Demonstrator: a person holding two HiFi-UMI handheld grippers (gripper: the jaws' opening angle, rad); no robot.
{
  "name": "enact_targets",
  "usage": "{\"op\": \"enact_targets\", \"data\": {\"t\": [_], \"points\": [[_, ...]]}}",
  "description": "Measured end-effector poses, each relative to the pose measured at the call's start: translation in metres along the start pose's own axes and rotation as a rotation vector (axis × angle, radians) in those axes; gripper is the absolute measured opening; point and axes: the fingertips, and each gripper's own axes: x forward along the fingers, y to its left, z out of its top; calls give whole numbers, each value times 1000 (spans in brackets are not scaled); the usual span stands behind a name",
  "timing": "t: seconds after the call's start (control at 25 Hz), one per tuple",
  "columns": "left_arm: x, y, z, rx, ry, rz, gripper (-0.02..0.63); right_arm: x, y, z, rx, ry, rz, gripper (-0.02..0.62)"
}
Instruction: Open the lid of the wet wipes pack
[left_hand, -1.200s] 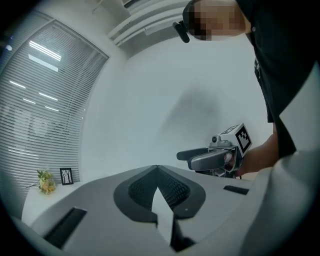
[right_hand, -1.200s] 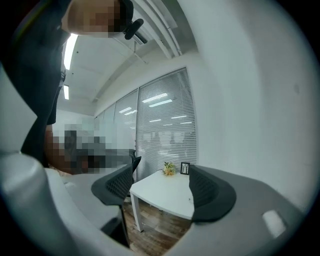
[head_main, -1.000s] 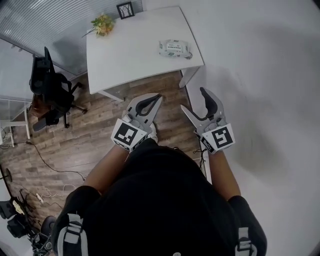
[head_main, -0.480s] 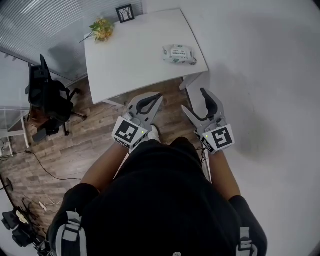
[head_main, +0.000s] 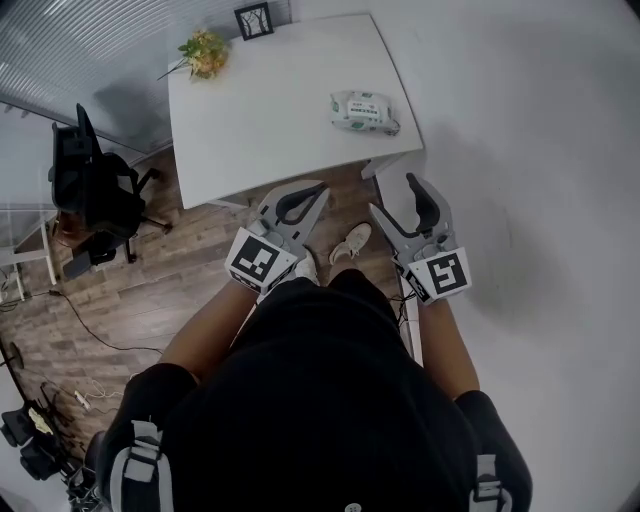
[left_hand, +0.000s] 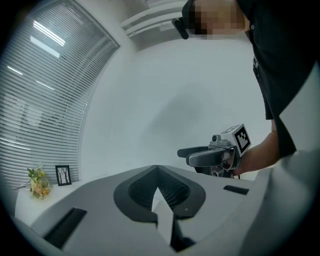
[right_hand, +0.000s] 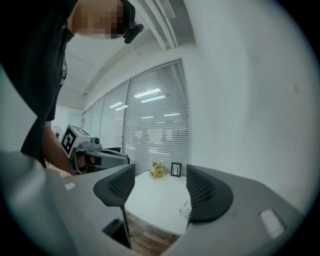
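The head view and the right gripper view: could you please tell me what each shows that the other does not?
Only the head view: the shoe and the straps on the person's shoulders. Only the right gripper view: the ceiling. Both: the white table, the flowers, the picture frame, the wet wipes pack, which is partly hidden behind a jaw in the right gripper view, and the left gripper, its jaws together.

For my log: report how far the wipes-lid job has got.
Done: nothing; the wet wipes pack lies untouched on the table. In hand: the approach, left gripper shut, right gripper open and empty, its jaws just closing slightly, both short of the table. Left: reaching the pack, opening it.
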Motion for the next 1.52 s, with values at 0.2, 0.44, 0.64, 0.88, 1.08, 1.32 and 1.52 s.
{"op": "enact_targets", "data": {"t": [0.2, 0.44, 0.64, 0.88, 1.08, 1.32, 1.52], "points": [[32, 20, -6, -9, 13, 46, 6, 23, -37, -13, 16, -3, 40, 328], [77, 48, -5, -4, 42, 113, 6, 54, -87, -28, 32, 27, 92, 325], [117, 64, -15, 7, 73, 155, 6, 75, -127, -51, 47, 70, 131, 322], [154, 83, -39, 2, 135, 203, 6, 100, -160, -81, 77, 112, 161, 316], [179, 103, -71, -62, 195, 219, 6, 123, -182, -116, 85, 180, 158, 293], [210, 140, -110, -118, 255, 211, 6, 151, -198, -161, 89, 294, 162, 293], [230, 168, -143, -140, 328, 185, 6, 176, -209, -187, 87, 371, 160, 288]]}}
